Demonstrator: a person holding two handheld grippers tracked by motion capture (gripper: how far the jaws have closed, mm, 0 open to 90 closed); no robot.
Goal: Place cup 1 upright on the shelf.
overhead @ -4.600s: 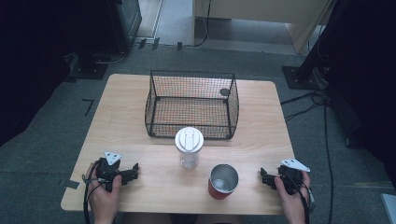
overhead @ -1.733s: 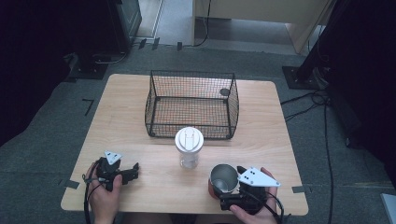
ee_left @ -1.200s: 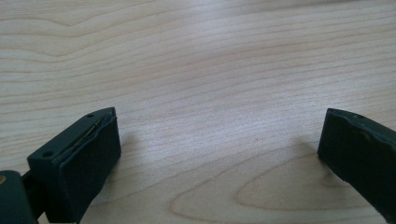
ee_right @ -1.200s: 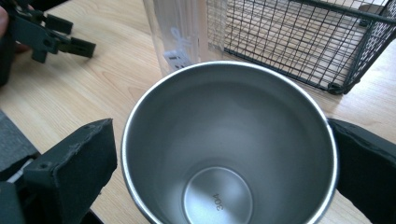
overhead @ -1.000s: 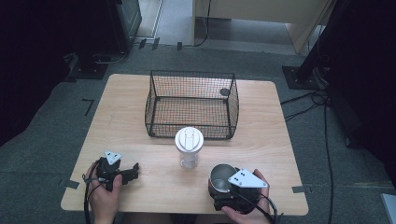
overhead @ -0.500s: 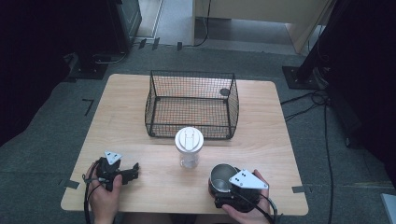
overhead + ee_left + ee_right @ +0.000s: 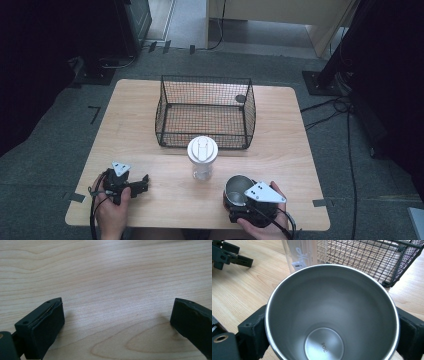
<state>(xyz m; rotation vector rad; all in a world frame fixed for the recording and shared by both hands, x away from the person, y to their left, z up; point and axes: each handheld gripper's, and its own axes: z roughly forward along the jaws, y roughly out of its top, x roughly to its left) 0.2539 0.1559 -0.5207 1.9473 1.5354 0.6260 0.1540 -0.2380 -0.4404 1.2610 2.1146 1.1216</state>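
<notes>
near table's front edge, r gripper [image 7: 239,202] jaws just closed onto steel cup [image 7: 237,188]; l gripper [image 7: 141,182] spread.

one steel cup [image 7: 237,189], one lidded bottle [image 7: 202,157], one wire basket [image 7: 205,111]

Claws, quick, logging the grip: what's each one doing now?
Left claw: open, empty.
Right claw: just closed onto the round steel cup.

Black tongs [image 7: 252,210] w/ grey 3-corner plate, screws, trailing black cable.
</notes>
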